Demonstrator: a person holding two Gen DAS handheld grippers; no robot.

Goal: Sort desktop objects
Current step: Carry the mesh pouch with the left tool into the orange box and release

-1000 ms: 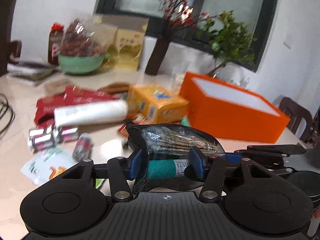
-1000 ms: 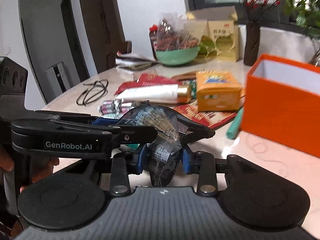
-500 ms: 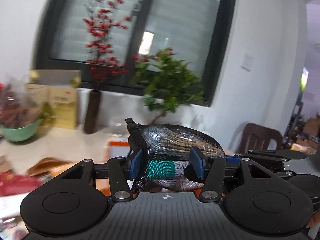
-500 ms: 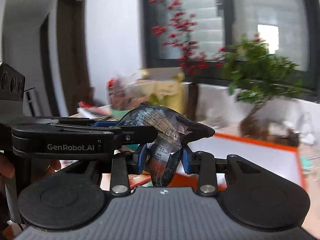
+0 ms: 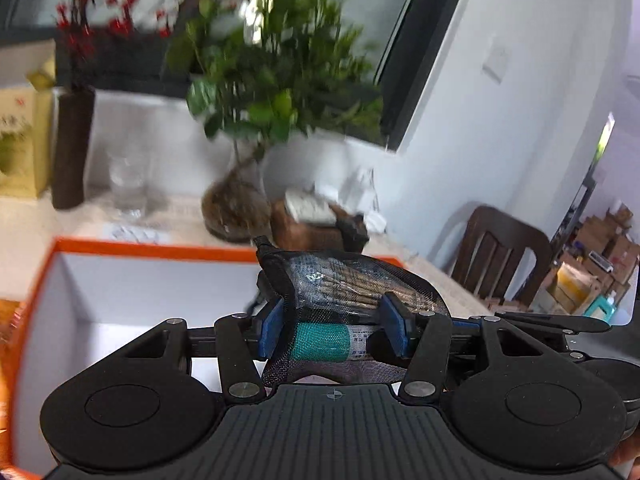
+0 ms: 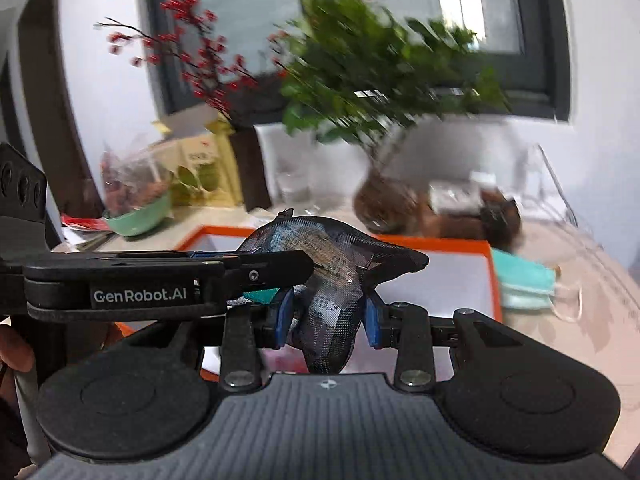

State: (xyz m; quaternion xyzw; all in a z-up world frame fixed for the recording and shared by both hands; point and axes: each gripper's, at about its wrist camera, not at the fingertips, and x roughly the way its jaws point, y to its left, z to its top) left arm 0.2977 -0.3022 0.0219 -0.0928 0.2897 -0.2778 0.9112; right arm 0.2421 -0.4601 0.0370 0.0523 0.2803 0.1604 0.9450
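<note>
Pale tabletop under a dark window, potted plant (image 5: pixel 276 80) beyond. Both tongs clamped on one black mesh pouch (image 5: pixel 344 292): left gripper (image 5: pixel 334 330), right gripper (image 6: pixel 326 316). Orange box (image 5: pixel 132 246) open just below. Soft, light, lumpy; best pinched across the bulging middle.

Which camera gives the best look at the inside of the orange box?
The left wrist view: the orange box shows its open white interior with only its near part behind the gripper. The right wrist view shows just the rim and patches of white behind the mesh pouch.
</note>
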